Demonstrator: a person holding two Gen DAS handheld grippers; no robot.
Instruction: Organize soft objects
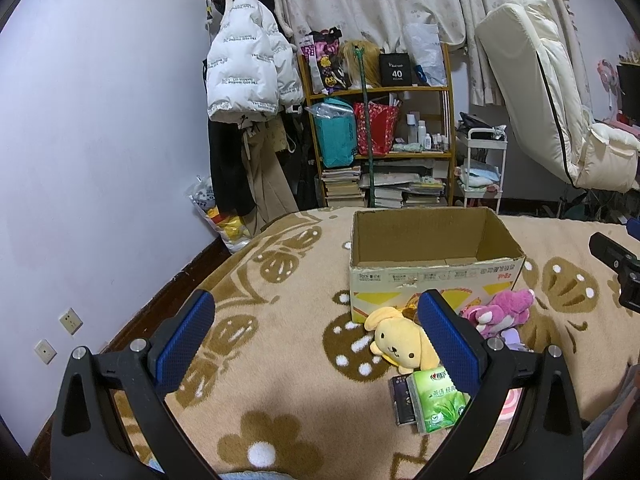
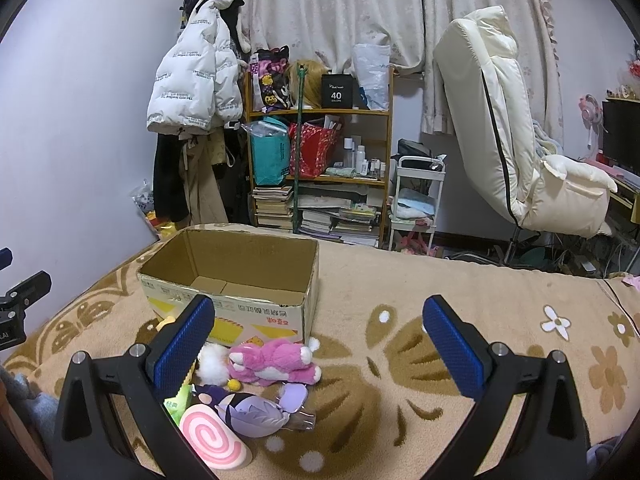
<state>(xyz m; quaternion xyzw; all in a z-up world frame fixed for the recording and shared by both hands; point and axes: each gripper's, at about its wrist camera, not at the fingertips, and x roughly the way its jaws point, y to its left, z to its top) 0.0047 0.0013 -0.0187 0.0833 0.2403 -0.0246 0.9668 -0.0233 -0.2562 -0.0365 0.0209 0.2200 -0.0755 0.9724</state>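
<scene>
Both tongs hang released; the pink plush point(image 2: 276, 364) lies just ahead-left of the right tongs point(image 2: 316, 344), near the empty box point(image 2: 240, 312).

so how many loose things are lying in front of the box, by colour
yellow: 1, plush dog
pink: 2, plush bear, swirl roll
purple: 1, doll
white: 1, fluffy toy
green: 1, tissue pack
dark: 1, small pack
total: 7
cardboard box: nothing visible inside

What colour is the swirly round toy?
The swirl toy is pink with a pale cream spiral, clearest in the right wrist view.
</scene>
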